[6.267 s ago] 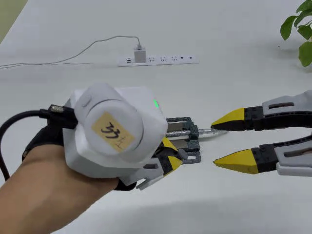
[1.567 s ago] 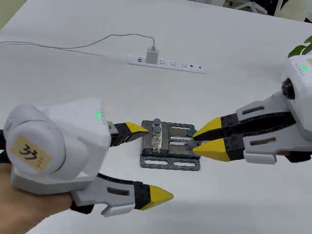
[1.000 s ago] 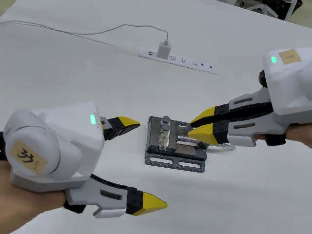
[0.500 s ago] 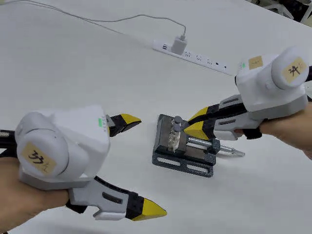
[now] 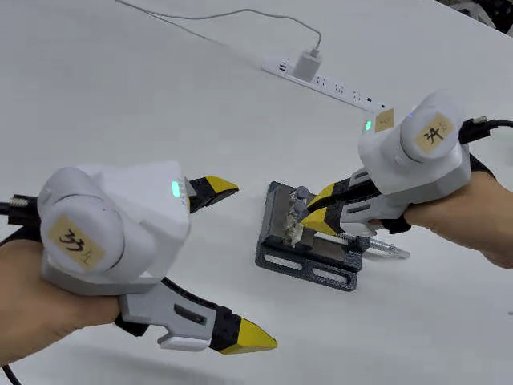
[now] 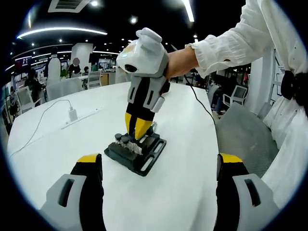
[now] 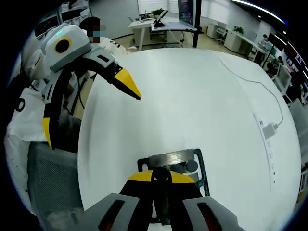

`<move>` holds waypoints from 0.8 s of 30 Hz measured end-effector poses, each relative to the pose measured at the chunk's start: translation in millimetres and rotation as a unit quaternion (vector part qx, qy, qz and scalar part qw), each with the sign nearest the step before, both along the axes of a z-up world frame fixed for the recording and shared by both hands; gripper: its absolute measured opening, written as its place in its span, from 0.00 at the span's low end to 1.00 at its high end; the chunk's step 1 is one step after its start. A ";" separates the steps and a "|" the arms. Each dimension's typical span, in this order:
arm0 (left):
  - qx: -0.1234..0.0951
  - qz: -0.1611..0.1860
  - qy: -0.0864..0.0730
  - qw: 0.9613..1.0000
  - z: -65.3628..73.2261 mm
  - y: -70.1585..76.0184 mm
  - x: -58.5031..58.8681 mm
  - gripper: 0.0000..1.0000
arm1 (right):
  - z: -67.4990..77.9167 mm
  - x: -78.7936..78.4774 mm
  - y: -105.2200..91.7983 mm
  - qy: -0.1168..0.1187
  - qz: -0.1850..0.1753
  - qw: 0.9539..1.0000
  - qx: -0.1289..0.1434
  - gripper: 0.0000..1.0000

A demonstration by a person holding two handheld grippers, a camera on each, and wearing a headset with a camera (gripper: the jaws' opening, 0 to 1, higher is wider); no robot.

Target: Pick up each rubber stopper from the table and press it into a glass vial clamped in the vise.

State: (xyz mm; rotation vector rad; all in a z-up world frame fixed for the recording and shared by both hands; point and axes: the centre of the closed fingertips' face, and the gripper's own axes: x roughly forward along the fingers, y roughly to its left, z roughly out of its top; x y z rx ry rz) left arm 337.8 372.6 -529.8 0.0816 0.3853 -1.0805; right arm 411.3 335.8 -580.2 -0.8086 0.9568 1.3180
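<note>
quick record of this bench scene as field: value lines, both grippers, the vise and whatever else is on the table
left gripper: jaws wide open, holding nothing, apart from the vise
right gripper: jaws nearly together over the vise, seemingly pinching a dark grey rubber stopper
dark metal vise: sits on the white table, between the grippers
glass vials: clamped upright in the vise, count unclear
white power strip: far side of table, white charger plugged in
</note>
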 end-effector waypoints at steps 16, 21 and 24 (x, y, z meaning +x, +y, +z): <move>-0.007 0.009 0.008 1.000 -4.6 4.2 0.1 0.99 | -8.6 1.4 -3.9 -0.002 0.020 0.999 -0.032 0.05; -0.009 0.010 0.009 1.000 -4.7 4.3 0.1 0.99 | -9.4 1.5 -3.3 -0.002 0.025 0.999 -0.035 0.05; -0.009 0.010 0.010 1.000 -4.8 4.0 0.2 0.99 | -9.4 0.9 -4.0 -0.003 0.028 0.999 -0.039 0.05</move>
